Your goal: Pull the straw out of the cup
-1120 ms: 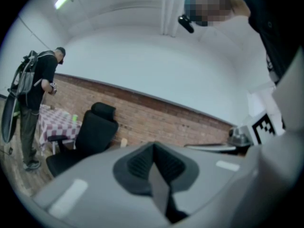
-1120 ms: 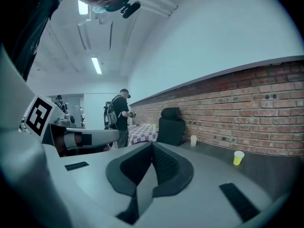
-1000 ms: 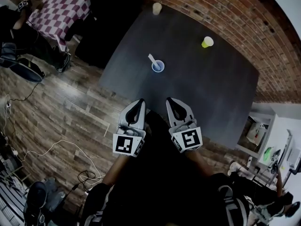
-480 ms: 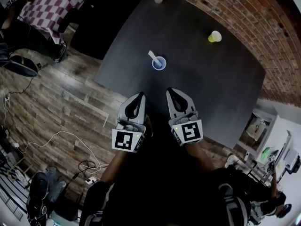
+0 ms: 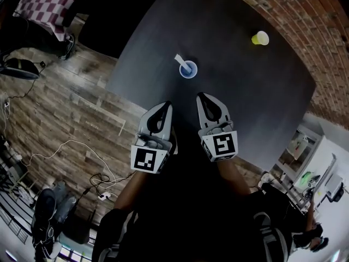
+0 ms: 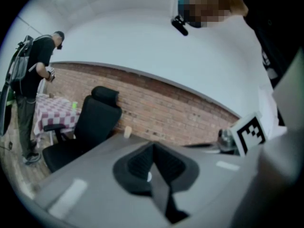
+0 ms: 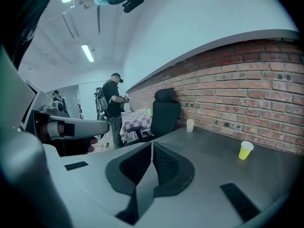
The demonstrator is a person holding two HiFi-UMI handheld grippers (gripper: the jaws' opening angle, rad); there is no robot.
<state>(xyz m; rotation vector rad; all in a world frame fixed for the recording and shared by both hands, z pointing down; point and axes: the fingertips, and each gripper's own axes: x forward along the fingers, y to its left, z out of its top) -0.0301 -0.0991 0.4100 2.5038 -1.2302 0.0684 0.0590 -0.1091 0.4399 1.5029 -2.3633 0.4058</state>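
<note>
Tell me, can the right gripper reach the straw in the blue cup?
Probably yes: only bare table lies between the right gripper and the straw in the blue cup. Its jaws are shut, though.

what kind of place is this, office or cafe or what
Most likely an indoor office or lab-style workroom rather than a cafe: a brick wall runs along a large dark table, a black office chair stands at it, and a checked-cloth table sits further off on the wood floor.
</note>
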